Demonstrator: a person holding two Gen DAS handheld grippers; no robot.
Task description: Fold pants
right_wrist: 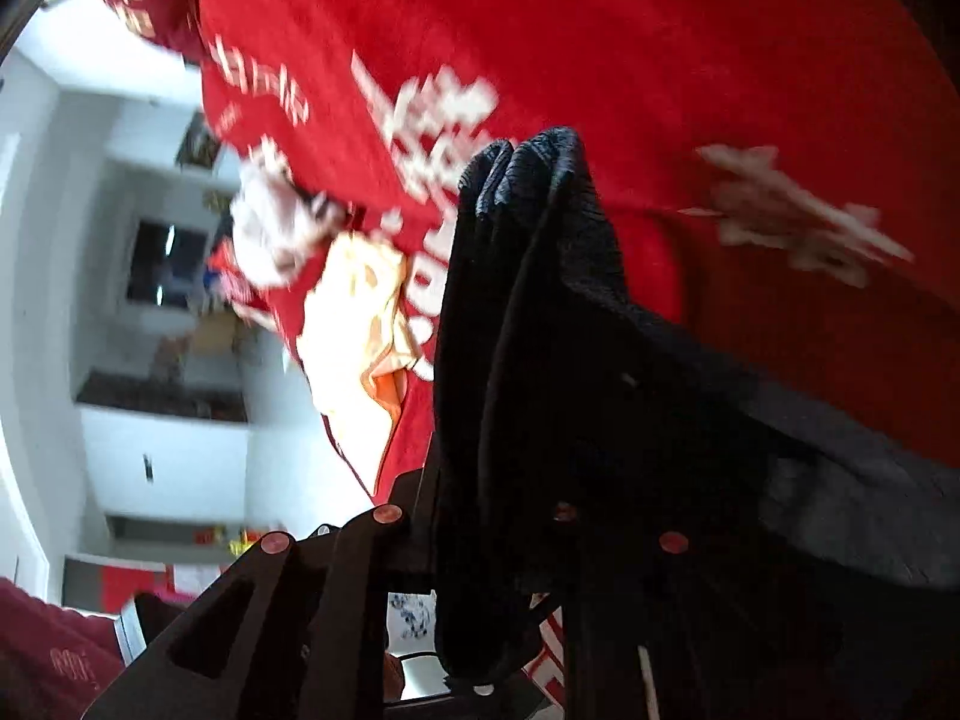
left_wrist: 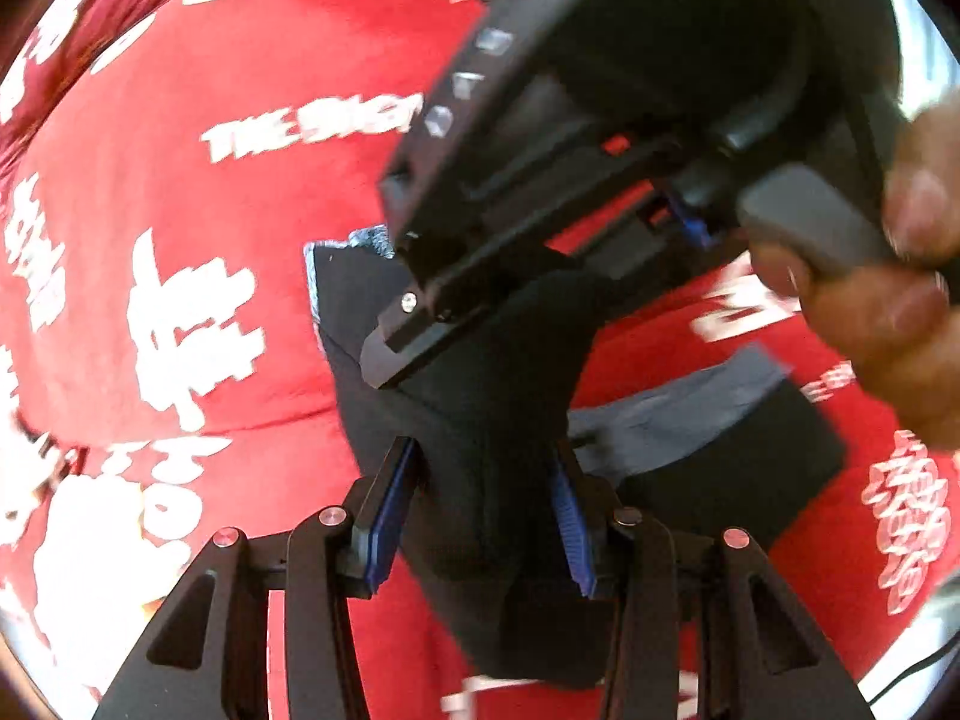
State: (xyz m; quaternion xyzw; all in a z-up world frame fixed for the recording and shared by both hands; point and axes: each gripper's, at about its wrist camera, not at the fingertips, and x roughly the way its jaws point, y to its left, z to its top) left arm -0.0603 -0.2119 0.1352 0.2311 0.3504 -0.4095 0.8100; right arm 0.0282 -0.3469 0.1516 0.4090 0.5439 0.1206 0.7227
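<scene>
1. The left tool [left_wrist: 489, 510] has its blue pads [left_wrist: 390, 510] clamped on a thick fold of the black pants [left_wrist: 480, 420], which bulge between the jaws and hang below them over the red printed cloth [left_wrist: 180, 120] covering the bench.
2. The right tool [left_wrist: 384, 360], held in a hand [left_wrist: 888, 276], crosses just ahead of the left one and bites the same garment near its grey-lined corner [left_wrist: 360, 240]; in its own view the jaws are buried in black fabric [right_wrist: 540, 300], closed on the pants.
3. Both grips appear to carry the fold, so the pair would best travel together, level, keeping the cloth taut between them.
4. The trailing grey-lined part [left_wrist: 690, 420] lies right of the left tool on the cloth; dragging it could wrinkle the fold.
5. A yellow garment [right_wrist: 354, 324] lies left of the right tool, apart.
</scene>
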